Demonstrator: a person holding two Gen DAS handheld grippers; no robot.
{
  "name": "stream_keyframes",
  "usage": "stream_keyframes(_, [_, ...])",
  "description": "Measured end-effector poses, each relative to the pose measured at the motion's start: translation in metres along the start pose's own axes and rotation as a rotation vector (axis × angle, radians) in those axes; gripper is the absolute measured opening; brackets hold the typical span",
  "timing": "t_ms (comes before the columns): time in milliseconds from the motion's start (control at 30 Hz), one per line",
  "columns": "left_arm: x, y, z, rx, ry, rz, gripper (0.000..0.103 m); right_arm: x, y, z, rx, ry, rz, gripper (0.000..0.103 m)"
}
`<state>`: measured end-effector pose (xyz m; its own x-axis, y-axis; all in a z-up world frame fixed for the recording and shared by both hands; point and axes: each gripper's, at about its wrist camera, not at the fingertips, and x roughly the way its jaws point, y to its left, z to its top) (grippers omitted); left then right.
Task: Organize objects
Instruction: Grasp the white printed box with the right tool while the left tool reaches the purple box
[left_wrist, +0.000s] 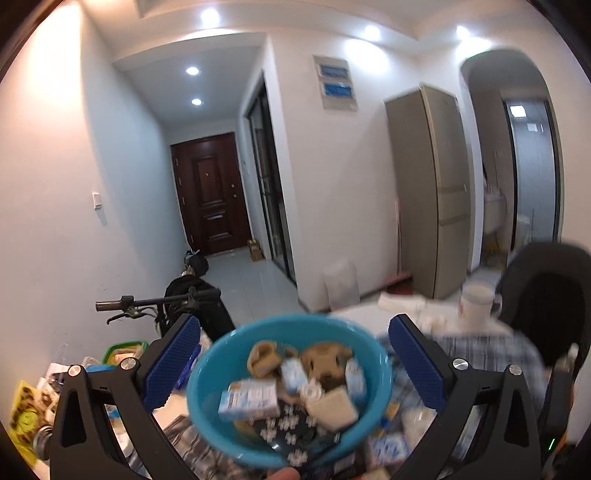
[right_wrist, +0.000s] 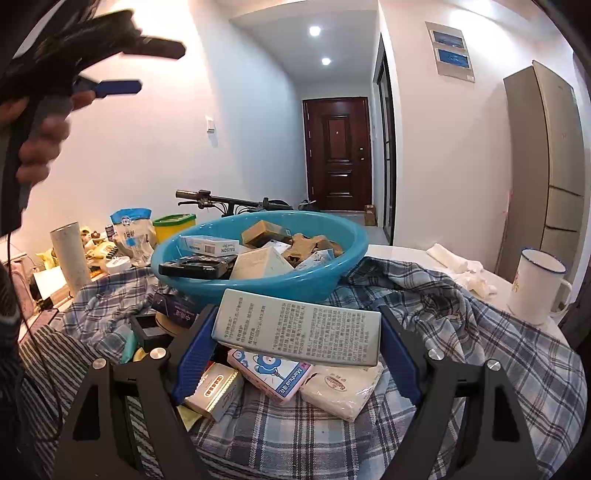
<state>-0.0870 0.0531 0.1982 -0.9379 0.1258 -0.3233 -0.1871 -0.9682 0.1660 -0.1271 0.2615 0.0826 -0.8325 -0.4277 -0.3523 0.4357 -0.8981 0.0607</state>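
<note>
Your right gripper (right_wrist: 295, 332) clamped on the grey box (right_wrist: 297, 328) above the plaid cloth (right_wrist: 461, 332), just before the blue basin (right_wrist: 258, 280), your left gripper (left_wrist: 293, 354) spread apart, empty, over that basin.

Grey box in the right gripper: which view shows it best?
The right wrist view: the grey box sits sharp and close between the right gripper pads, printed side up, before the blue basin. The left wrist view shows only the blurred basin, no grey box.
</note>
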Motion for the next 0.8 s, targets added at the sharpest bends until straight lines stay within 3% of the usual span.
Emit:
stream_keyframes(67, [-0.002,-0.004,-0.022,0.04,0.053,0.005,0.103,-0.002,-0.001,0.0,0.003,-0.007,0.008,0.082])
stream_keyframes(133, [-0.001,-0.001,-0.048,0.038,0.123,-0.039,0.103,-0.002,0.0,0.0,0.005,-0.007,0.014,0.082])
stream_keyframes(267, [0.015,0.019,-0.111,-0.083,0.306,-0.153,0.103,-0.002,0.0,0.0,0.004,-0.005,0.028,0.082])
stream_keyframes(367, [0.032,0.027,-0.142,-0.153,0.375,-0.198,0.103,-0.003,0.0,0.0,0.003,-0.004,0.034,0.082])
stream_keyframes(633, [0.089,0.019,-0.169,-0.058,0.465,-0.296,0.103,-0.005,-0.002,0.0,0.013,-0.015,0.038,0.082])
stream_keyframes(800, [0.128,0.033,-0.181,-0.113,0.552,-0.41,0.103,-0.003,-0.003,0.0,0.016,-0.008,0.04,0.082])
